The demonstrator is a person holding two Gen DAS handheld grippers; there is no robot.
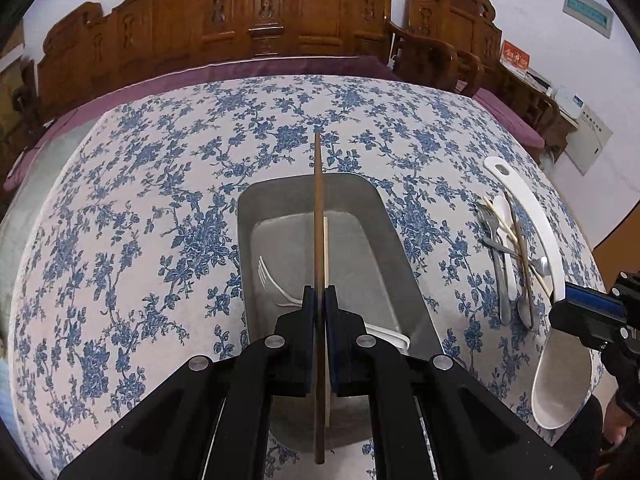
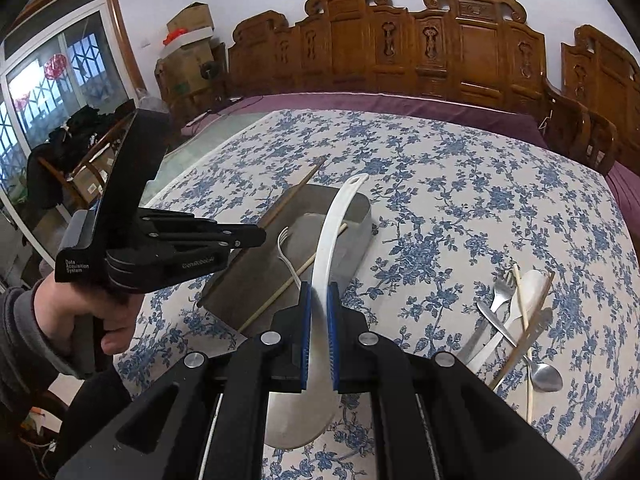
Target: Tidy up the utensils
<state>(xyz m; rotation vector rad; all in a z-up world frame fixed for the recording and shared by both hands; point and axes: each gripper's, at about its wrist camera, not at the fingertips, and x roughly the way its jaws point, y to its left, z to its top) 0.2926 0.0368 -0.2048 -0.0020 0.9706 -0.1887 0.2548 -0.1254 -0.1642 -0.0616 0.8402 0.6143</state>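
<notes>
My left gripper (image 1: 319, 294) is shut on a dark brown chopstick (image 1: 319, 208), which points away over the metal tray (image 1: 244, 216). In the tray lie a white plastic fork (image 1: 266, 276) and a pale chopstick (image 1: 326, 248). My right gripper (image 2: 319, 292) is shut on the curved handle of a white rice scoop (image 2: 332, 224), whose bowl hangs under the jaws. The scoop's tip reaches over the tray (image 2: 360, 208). In the right wrist view a hand holds the left gripper (image 2: 260, 236) beside the tray, with the chopstick (image 2: 296, 192) slanting over it.
A loose pile of utensils (image 2: 516, 320) lies on the floral tablecloth (image 2: 460, 200) right of the tray: metal fork, metal spoon, white spoon, chopsticks. A carved wooden bench (image 2: 440, 52) with a purple cushion stands behind the table. Boxes and a window are at far left.
</notes>
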